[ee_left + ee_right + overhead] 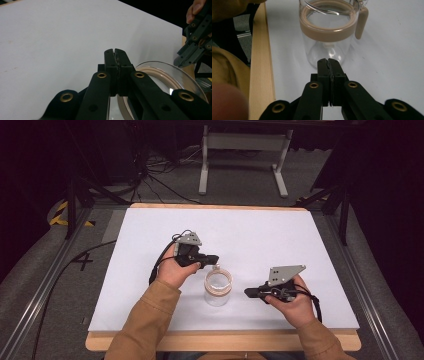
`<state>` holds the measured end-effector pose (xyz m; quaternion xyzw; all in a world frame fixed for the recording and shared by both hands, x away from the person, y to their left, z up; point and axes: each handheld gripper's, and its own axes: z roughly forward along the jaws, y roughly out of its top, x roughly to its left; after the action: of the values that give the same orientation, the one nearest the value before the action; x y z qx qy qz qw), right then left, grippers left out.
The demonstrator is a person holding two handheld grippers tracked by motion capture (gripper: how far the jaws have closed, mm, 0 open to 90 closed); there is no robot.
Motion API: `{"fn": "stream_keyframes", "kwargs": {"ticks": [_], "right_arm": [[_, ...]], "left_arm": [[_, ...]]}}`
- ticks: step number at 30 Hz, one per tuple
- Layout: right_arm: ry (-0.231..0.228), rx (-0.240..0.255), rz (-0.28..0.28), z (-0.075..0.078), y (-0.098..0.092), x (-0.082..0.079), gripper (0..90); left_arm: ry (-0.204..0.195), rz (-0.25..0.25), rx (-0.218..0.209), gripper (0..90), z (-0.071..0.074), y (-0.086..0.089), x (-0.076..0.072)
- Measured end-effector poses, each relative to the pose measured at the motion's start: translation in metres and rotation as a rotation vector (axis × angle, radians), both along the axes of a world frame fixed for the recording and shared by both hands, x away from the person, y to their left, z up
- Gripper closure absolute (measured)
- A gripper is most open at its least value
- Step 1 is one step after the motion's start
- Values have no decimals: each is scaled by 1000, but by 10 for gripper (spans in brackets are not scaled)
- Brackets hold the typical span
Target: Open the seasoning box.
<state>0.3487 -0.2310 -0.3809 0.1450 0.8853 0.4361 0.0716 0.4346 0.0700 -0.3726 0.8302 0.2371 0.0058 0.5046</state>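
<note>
White table (280,235): glass jar (218,287) btwn L tool (215,259) & R tool (248,292).

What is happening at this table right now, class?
A person holds a gripper in each hand over a white table. Between them stands a clear glass jar with a tan collar, upright and open. The left gripper is shut beside its rim; the right gripper is shut, pointing at the jar, apart from it.
</note>
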Motion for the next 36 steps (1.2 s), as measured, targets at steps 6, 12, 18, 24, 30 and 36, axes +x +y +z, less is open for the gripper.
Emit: {"fn": "stream_keyframes", "kwargs": {"ticks": [6,12,18,24,30,36], "right_arm": [[-2,37,18,0,10,-1,900],[-9,88,20,1,22,-1,900],[-18,104,12,-1,32,0,900],[-25,122,-3,-1,35,1,900],[-23,130,1,0,36,1,900],[-34,162,11,4,35,6,900]], "left_arm": [[4,2,2,895,-1,0,0],[5,3,-1,895,-1,0,1],[6,12,4,895,-2,1,1],[-3,23,3,896,-3,3,2],[-7,38,15,875,-1,5,0],[-35,74,14,860,6,19,-8]]}}
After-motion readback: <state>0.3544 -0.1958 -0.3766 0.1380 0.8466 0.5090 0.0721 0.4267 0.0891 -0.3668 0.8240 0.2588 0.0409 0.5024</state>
